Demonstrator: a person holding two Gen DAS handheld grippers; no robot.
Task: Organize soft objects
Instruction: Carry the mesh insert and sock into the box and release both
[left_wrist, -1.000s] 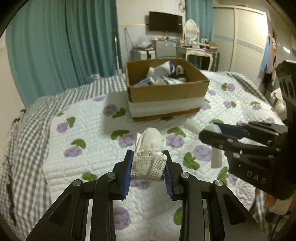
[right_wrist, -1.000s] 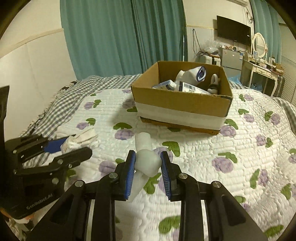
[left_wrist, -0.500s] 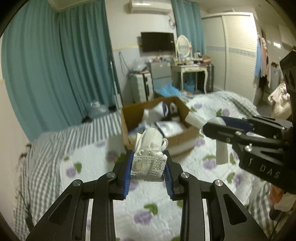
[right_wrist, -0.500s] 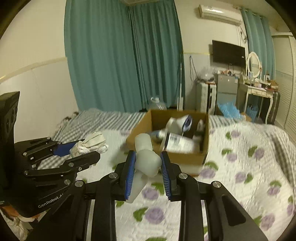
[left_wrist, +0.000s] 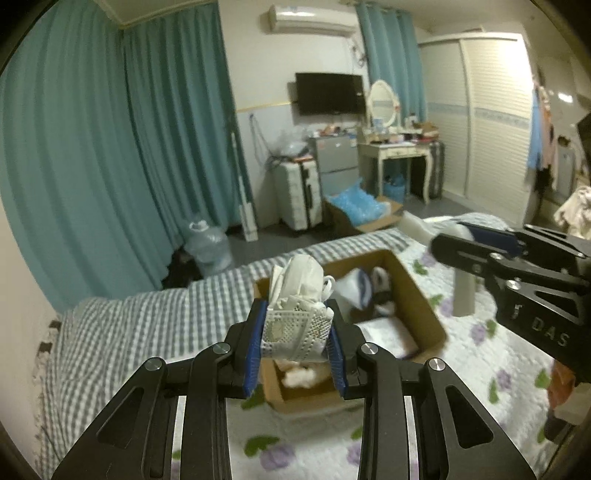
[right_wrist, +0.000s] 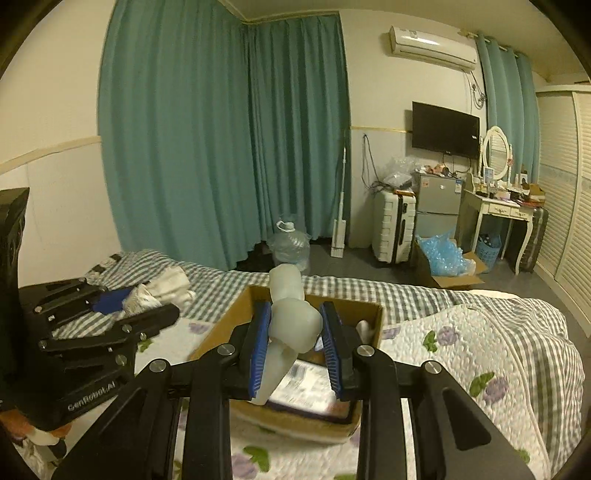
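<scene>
My left gripper (left_wrist: 295, 341) is shut on a bundle of white cloth and mesh (left_wrist: 297, 317), held above the left part of an open cardboard box (left_wrist: 424, 306) on the bed. My right gripper (right_wrist: 295, 339) is shut on a pale white foam piece (right_wrist: 291, 325), held above the same box (right_wrist: 221, 328). The right gripper also shows at the right of the left wrist view (left_wrist: 476, 247), with the foam piece (left_wrist: 463, 295) hanging below it. The left gripper with its bundle (right_wrist: 147, 295) shows at the left of the right wrist view. Soft white items lie inside the box.
The box sits on a quilted bedspread with purple flowers (left_wrist: 498, 369) over a grey checked sheet (left_wrist: 147, 317). Beyond the bed are teal curtains (right_wrist: 221, 147), a water jug (right_wrist: 288, 247), a suitcase (right_wrist: 393, 225), a dressing table (right_wrist: 498, 210) and a wardrobe (left_wrist: 491, 122).
Both grippers have risen and moved forward with their loads, from low over the quilt to above the box. The box now lies directly under the fingers in both views.
</scene>
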